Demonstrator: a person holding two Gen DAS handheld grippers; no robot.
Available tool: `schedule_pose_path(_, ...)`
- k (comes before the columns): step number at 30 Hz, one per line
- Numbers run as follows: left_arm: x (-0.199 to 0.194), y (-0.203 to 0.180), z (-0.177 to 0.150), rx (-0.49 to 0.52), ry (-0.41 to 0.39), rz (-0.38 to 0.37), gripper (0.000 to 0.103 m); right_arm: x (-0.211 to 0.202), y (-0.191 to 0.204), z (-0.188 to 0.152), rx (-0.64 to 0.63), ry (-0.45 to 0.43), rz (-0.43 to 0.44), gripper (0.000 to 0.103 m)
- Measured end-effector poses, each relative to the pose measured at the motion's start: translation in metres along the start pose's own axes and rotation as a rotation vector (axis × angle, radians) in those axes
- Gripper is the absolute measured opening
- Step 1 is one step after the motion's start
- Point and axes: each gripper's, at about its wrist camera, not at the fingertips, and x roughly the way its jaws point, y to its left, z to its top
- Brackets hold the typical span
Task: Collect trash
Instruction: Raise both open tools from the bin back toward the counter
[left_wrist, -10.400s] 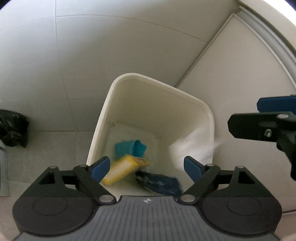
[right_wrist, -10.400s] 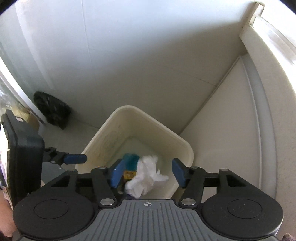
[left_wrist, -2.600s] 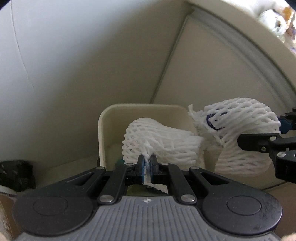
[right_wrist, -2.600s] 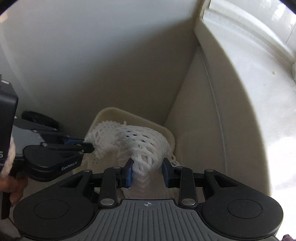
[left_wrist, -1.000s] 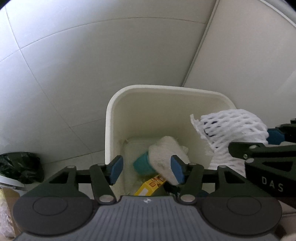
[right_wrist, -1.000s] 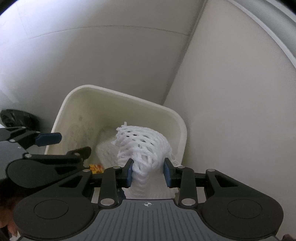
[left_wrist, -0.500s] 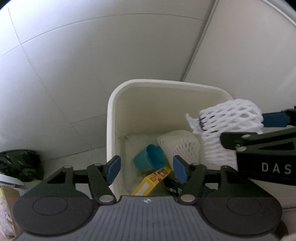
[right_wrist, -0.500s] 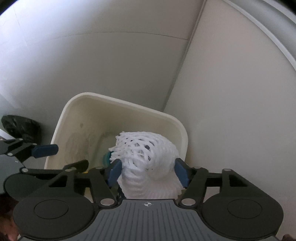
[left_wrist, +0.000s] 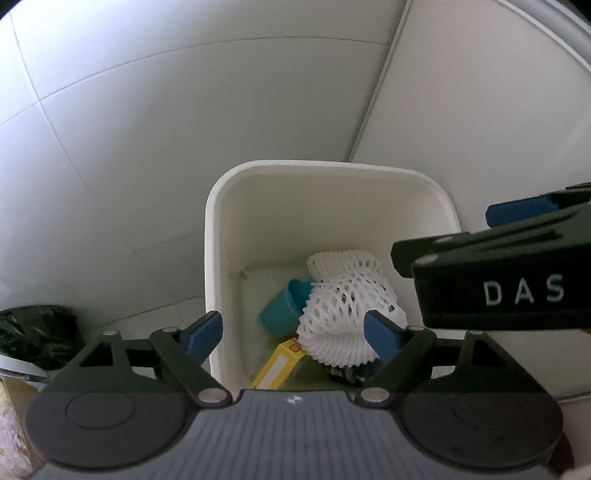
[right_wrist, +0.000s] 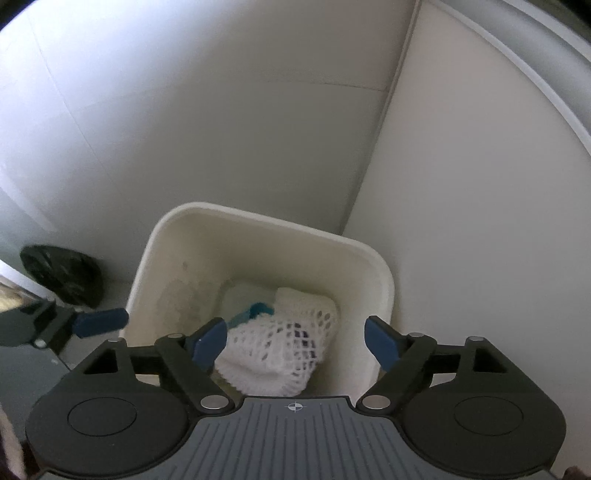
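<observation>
Both grippers hang empty over the white waste bin (left_wrist: 216, 258), foam fruit nets lying inside it.

The left gripper (left_wrist: 293, 332) and the right gripper (right_wrist: 295, 338) each point steeply down at the bin, jaws spread wide and just widened further, with nothing between the blue pads. In the left wrist view two white foam nets (left_wrist: 347, 299) rest on the bin's floor, touching a teal cup (left_wrist: 282, 314) lying on its side and overlapping a yellow carton (left_wrist: 277, 365); a dark wrapper beneath the nets is too hidden to name for sure. The right wrist view shows the nets (right_wrist: 284, 347) heaped toward the bin's near right corner. A black plastic bag (right_wrist: 62, 277) sits on the floor to the bin's left, apart from it.
</observation>
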Motion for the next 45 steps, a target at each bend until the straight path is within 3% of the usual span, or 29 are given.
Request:
schedule_pose_path(16, -0.033, 0.005, -0.005, 0.025, 0.000, -0.006, 0.097, -0.042, 0.027, -0.002, -0.100, 0.027, -0.029, 0.087)
schedule_pose_path(19, -0.049, 0.004, -0.004, 0.074, -0.011, 0.009, 0.098, -0.064, 0.031, -0.004, -0.119, 0.001, -0.025, 0.091)
schedule_pose_path(27, -0.103, 0.004, -0.006, 0.159, -0.076, 0.001, 0.102, -0.127, 0.030, 0.006, -0.128, -0.082, 0.021, 0.092)
schedule_pose_path(35, -0.149, -0.002, -0.008, 0.226, -0.125, -0.046, 0.102, -0.204, -0.003, 0.003, -0.103, -0.245, 0.067, 0.098)
schedule_pose_path(40, -0.171, -0.018, -0.005, 0.258, -0.171, -0.088, 0.102, -0.242, -0.044, -0.010, -0.074, -0.352, 0.010, 0.102)
schedule_pose_path(45, -0.187, -0.043, 0.006, 0.292, -0.220, -0.145, 0.102, -0.257, -0.095, -0.021, 0.013, -0.400, -0.062, 0.103)
